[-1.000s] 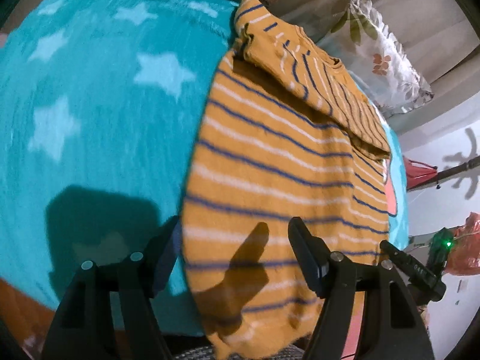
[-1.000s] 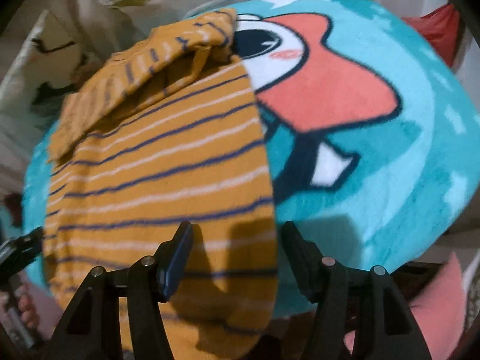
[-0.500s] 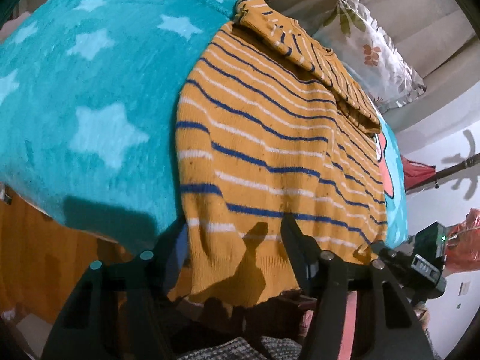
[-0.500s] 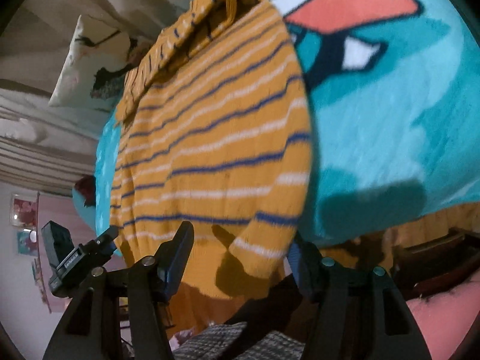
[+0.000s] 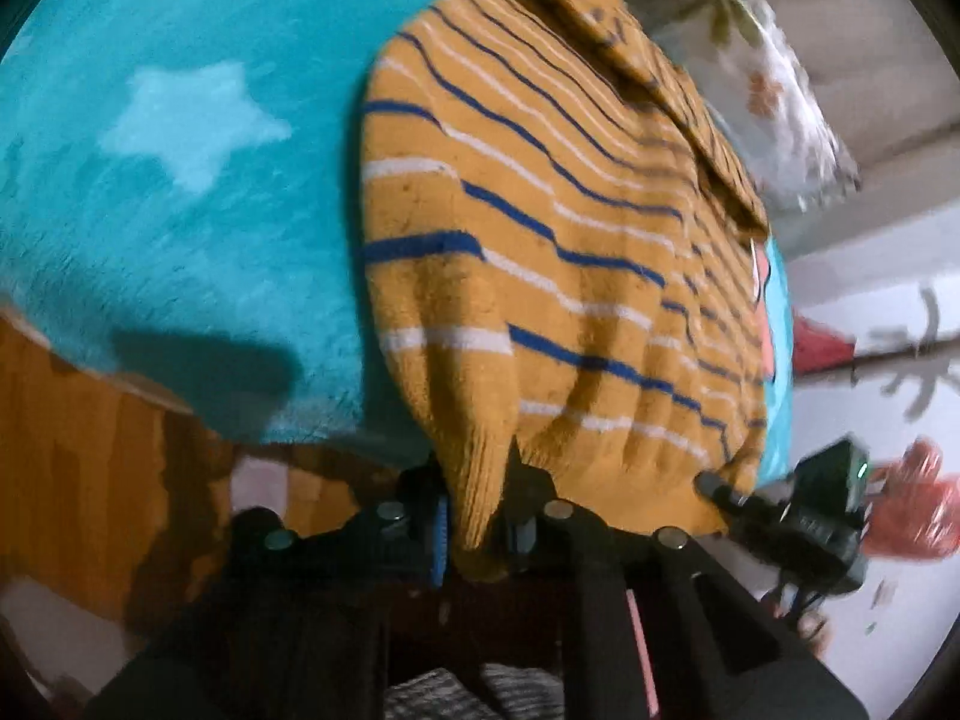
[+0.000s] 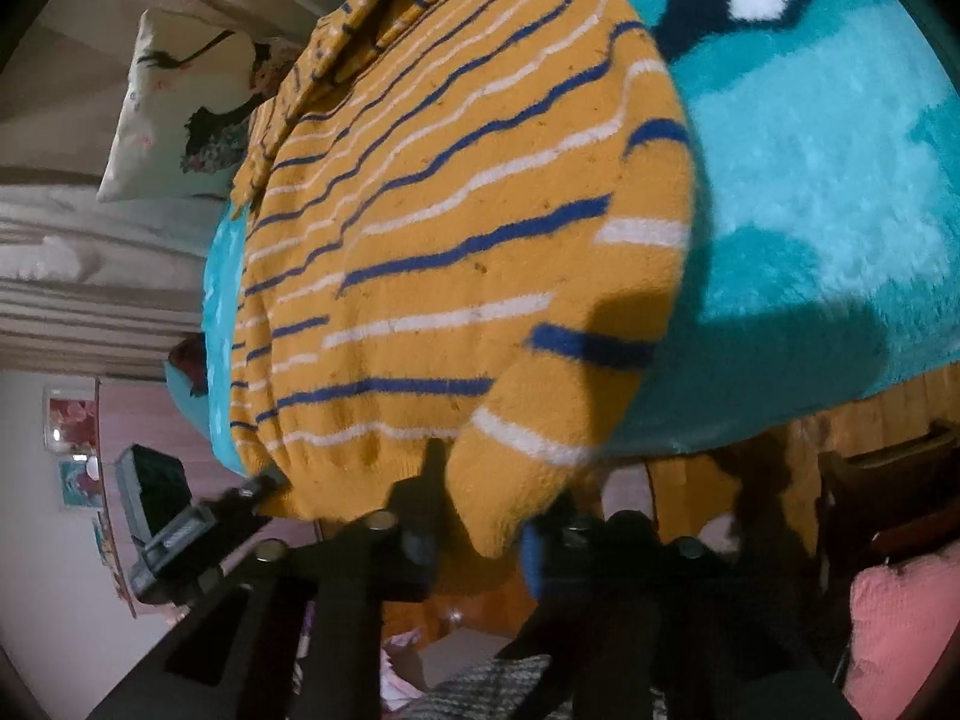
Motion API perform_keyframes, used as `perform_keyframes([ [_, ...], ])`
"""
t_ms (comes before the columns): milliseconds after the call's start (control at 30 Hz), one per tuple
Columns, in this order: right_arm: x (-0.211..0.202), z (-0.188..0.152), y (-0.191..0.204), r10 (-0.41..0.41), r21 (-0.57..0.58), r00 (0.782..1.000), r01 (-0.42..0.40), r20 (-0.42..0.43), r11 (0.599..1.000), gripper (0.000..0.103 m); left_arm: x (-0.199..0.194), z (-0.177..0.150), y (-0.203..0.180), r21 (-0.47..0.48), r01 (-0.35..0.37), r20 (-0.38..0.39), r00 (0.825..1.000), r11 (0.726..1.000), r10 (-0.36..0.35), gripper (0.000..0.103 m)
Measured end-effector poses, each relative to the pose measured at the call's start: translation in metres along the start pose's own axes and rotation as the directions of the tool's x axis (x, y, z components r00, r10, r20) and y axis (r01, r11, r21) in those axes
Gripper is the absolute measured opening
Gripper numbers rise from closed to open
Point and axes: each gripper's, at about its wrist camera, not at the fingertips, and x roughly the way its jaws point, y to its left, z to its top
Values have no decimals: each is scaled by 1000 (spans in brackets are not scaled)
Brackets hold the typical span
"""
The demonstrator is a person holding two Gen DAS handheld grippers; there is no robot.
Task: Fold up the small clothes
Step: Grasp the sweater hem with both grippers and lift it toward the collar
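Observation:
A small mustard-yellow sweater [image 5: 540,252] with blue and white stripes lies on a teal star-patterned blanket [image 5: 180,138]. Its top part is folded down over the body. My left gripper [image 5: 480,516] is shut on the sweater's lower left hem corner at the blanket's edge. In the right wrist view the same sweater [image 6: 468,228] fills the middle. My right gripper [image 6: 486,531] is shut on the lower right hem corner. The hem bunches where each gripper pinches it. Each gripper shows in the other's view, the right [image 5: 798,516] and the left [image 6: 174,516].
The blanket [image 6: 810,192] carries a cartoon face with an orange beak. Floral pillows [image 5: 774,96] [image 6: 180,120] lie behind the sweater. Below the blanket's front edge is an orange wooden bed side [image 5: 78,450]. A pink cushion [image 6: 900,630] is at the lower right.
Both grippers dropped to the sweater's bottom hem and closed on its two corners. One second ago both were open above the sweater's lower part.

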Motion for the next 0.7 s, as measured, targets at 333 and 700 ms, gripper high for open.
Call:
perform_keyframes([
  [333,-46,-30,-12,136,-1,991,-136,4,991,9,-64,-32,-35,76,-41,128,991,996,31,9],
  [700,-67,-50,-19,157,21,987,-157,30,987,9,-69,-46,-49,100,-84,115,991,991,73,9],
])
